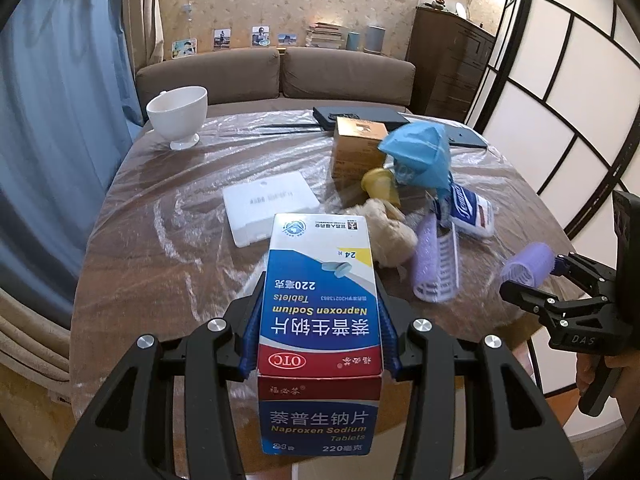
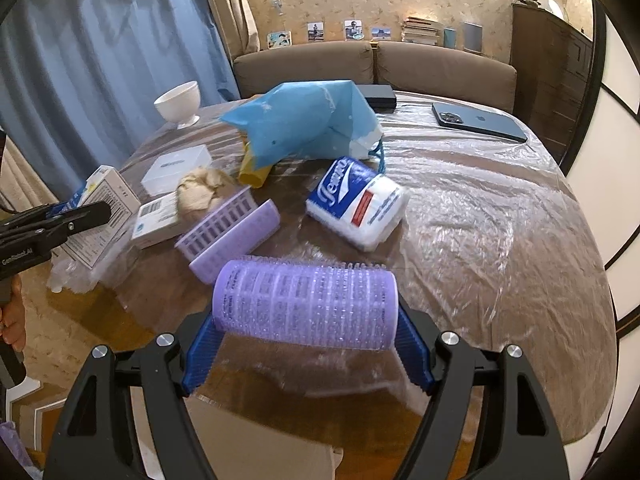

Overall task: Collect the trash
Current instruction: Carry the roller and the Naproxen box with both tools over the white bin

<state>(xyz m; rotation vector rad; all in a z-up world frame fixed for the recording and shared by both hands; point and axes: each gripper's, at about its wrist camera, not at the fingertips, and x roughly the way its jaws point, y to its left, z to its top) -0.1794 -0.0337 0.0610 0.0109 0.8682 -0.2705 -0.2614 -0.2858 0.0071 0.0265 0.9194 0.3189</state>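
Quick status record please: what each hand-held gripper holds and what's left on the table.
left hand-held gripper: shut on medicine box, held above the table
right hand-held gripper: shut on purple roller, gripped end to end
table: covered in clear plastic film
left on table: blue bag, tissue pack, open roller, white bowl, phone

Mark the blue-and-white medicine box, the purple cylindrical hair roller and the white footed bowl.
Blue-and-white medicine box (image 1: 320,300), left wrist view, middle of its top face.
Purple cylindrical hair roller (image 2: 306,306), right wrist view, mid-barrel.
White footed bowl (image 1: 178,114), left wrist view, outer wall.
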